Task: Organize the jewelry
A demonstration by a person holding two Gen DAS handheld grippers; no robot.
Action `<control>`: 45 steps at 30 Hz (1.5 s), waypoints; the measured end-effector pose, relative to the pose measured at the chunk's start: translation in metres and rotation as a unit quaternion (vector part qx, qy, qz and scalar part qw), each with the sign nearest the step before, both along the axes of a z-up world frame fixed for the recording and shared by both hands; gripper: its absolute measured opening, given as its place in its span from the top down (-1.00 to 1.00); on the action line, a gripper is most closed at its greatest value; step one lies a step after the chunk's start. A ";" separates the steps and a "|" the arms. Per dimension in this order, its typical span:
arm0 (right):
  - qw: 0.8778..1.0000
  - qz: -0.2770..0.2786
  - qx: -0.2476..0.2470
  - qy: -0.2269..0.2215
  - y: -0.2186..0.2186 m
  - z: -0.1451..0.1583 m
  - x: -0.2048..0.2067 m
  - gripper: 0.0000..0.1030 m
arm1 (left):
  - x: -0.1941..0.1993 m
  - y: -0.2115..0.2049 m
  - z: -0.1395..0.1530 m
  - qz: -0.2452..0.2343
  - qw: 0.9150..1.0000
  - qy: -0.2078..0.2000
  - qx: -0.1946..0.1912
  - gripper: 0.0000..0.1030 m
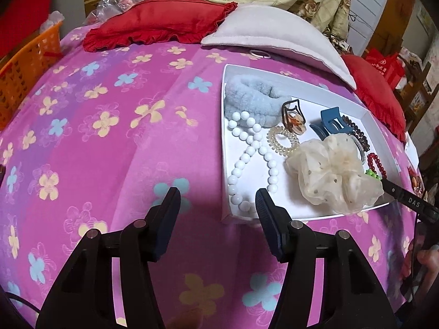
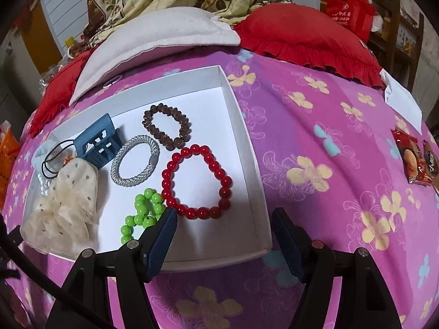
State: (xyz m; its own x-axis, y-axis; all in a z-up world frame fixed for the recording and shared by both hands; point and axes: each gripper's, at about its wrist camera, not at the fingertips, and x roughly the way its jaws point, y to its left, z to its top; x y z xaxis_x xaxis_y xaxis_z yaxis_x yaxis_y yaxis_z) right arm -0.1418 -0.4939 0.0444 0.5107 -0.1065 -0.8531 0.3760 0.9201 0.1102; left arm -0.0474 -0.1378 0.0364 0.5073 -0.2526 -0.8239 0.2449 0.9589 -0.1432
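The left gripper (image 1: 218, 196) has its jaws parted with nothing between them, straddling the near left corner of the white tray (image 1: 223, 104): 1 finger hangs over the pink floral bedsheet (image 1: 109, 126), the other over the tray's edge. Just ahead of it lies the white bead necklace (image 1: 248, 150). Beyond that sit a clear coil hair tie (image 1: 279, 141), a fluffy blue scrunchie (image 1: 252, 96), an amber hair clip (image 1: 295, 118) and a blue claw clip (image 1: 330, 122). The cream dotted scrunchie (image 1: 333, 171) bulks up to the right.

The right gripper (image 2: 223, 215) also stands open and empty, its jaws spanning the tray's near right corner. Its left finger touches or overlaps the green bead bracelet (image 2: 145, 212); which, the view does not settle. The red bead bracelet (image 2: 196, 181) lies just ahead between the fingers. Further on are a silver braided band (image 2: 134, 160) and a brown bead bracelet (image 2: 166, 126).

The tray's raised rim stands in the path of both grippers. Bare sheet spreads wide to the outer side of each. A red frilled cushion (image 2: 304, 35) and a white pillow (image 2: 153, 38) close off the far edge. An orange basket (image 1: 24, 74) sits far left, and snack packets (image 2: 411, 156) far right.
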 end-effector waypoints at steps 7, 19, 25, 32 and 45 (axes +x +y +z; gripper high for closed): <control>0.999 -0.011 -0.013 -0.046 0.004 0.034 -0.027 -0.36 | -0.017 0.000 0.010 0.005 0.999 -0.041 0.028 -0.10; 0.991 0.049 -0.057 -0.107 0.076 0.065 -0.127 -0.48 | -0.127 0.007 0.040 0.043 0.983 -0.154 0.089 -0.47; 0.985 0.087 -0.071 -0.134 0.111 0.070 -0.157 -0.48 | -0.183 0.006 0.068 0.056 0.974 -0.196 0.098 -0.50; 0.976 0.075 -0.091 -0.181 0.118 0.088 -0.191 -0.56 | -0.233 -0.003 0.095 0.041 0.969 -0.222 0.099 -0.51; 0.971 0.074 -0.107 -0.201 0.139 0.101 -0.224 -0.60 | -0.272 -0.007 0.091 0.015 0.977 -0.198 0.082 -0.51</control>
State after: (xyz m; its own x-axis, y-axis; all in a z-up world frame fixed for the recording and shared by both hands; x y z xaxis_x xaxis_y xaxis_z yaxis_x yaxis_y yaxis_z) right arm -0.3655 -0.3549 0.1454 0.8206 -0.1583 -0.5491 0.2032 0.9789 0.0214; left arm -0.3192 -0.1450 0.1277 0.7997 -0.1135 -0.5896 0.2210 0.9687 0.1133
